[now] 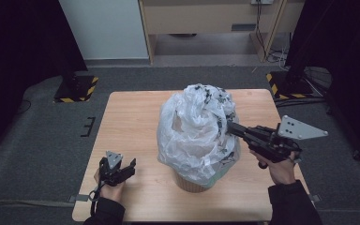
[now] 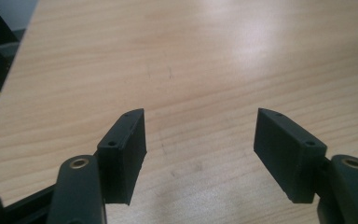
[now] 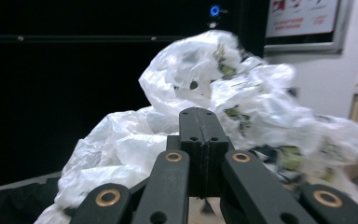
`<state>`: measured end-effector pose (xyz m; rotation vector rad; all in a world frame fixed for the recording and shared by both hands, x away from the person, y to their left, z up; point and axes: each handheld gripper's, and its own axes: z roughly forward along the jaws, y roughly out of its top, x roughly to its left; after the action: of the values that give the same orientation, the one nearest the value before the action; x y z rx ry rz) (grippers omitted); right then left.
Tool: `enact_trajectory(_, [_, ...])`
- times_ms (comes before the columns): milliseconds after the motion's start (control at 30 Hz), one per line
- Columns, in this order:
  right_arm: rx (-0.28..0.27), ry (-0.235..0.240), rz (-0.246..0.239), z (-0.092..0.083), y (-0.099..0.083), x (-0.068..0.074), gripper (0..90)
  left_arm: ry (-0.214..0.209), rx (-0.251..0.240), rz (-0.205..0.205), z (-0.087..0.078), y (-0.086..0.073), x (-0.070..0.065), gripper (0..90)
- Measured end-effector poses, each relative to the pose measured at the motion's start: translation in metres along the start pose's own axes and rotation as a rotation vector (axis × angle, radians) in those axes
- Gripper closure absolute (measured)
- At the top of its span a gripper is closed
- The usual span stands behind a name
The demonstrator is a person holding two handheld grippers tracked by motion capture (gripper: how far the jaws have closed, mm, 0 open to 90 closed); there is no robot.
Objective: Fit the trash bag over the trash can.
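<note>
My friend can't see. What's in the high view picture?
A crumpled white plastic bag billows over a small tan basket on a light wooden table. The right gripper reaches its side, jaws shut; the left gripper rests open near the front edge.

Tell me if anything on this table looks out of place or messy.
The white plastic bag looks odd: it billows in a crumpled heap over the small bin instead of lining it neatly. The right tongs are closed at its side. Nothing looks spilled.

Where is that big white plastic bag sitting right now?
In the high view the white plastic bag billows over a small tan bin right of the table's centre, with the right gripper closed against its right side.
</note>
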<state>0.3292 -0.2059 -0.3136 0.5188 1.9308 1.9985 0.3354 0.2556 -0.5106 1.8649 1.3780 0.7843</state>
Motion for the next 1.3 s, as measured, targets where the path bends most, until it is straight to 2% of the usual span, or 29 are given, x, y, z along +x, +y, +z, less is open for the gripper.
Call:
enact_trajectory(133, [0.06, 0.034, 0.014, 0.019, -0.005, -0.003, 90.0, 0.0, 0.033, -0.008, 0.006, -0.002, 0.001, 31.9])
enact_trajectory(267, [0.171, 0.027, -0.008, 0.031, -0.013, -0.003, 90.0, -0.002, 0.063, -0.005, 0.01, -0.005, 0.002, 30.9])
enact_trajectory(400, [0.26, 0.027, -0.031, 0.036, -0.019, -0.002, 90.0, -0.007, 0.071, -0.003, 0.012, -0.007, 0.002, 30.7])
enact_trajectory(567, [0.308, 0.025, -0.034, 0.036, -0.015, -0.002, 90.0, -0.006, 0.099, 0.017, 0.015, -0.008, -0.001, 30.6])
enact_trajectory(633, [0.268, 0.036, -0.021, 0.033, -0.013, -0.002, 90.0, -0.013, 0.106, 0.026, 0.016, -0.008, -0.003, 30.6])
enact_trajectory(733, [0.162, 0.066, -0.006, 0.025, -0.01, -0.001, 90.0, -0.022, 0.115, 0.028, 0.017, -0.009, -0.003, 30.2])
enact_trajectory(833, [0.096, 0.04, -0.02, 0.017, -0.006, 0.001, 90.0, -0.018, 0.124, 0.022, 0.018, -0.009, -0.002, 29.9])
enact_trajectory(933, [0.091, 0.012, -0.025, 0.013, -0.001, -0.001, 90.0, -0.016, 0.125, 0.016, 0.019, -0.009, -0.001, 29.9])
enact_trajectory(1033, [0.057, -0.004, -0.027, 0.01, 0.004, -0.001, 90.0, -0.017, 0.128, 0.019, 0.019, -0.01, -0.002, 29.9])
enact_trajectory(1100, [0.056, 0.031, -0.029, 0.012, 0.009, -0.002, 90.0, -0.018, 0.127, 0.019, 0.02, -0.009, -0.002, 29.8])
enact_trajectory(1133, [0.061, 0.021, -0.041, 0.014, 0.011, -0.002, 90.0, -0.018, 0.127, 0.019, 0.02, -0.009, -0.001, 29.8])
enact_trajectory(1167, [0.06, 0.028, -0.034, 0.016, 0.013, -0.003, 90.0, -0.019, 0.127, 0.019, 0.02, -0.009, -0.001, 29.8])
enact_trajectory(1200, [0.057, 0.061, -0.024, 0.019, 0.015, -0.005, 90.0, -0.019, 0.127, 0.018, 0.02, -0.009, -0.001, 29.8])
enact_trajectory(1300, [0.032, 0.062, 0.013, 0.025, 0.02, -0.014, 90.0, -0.019, 0.127, 0.02, 0.02, -0.009, -0.001, 29.7])
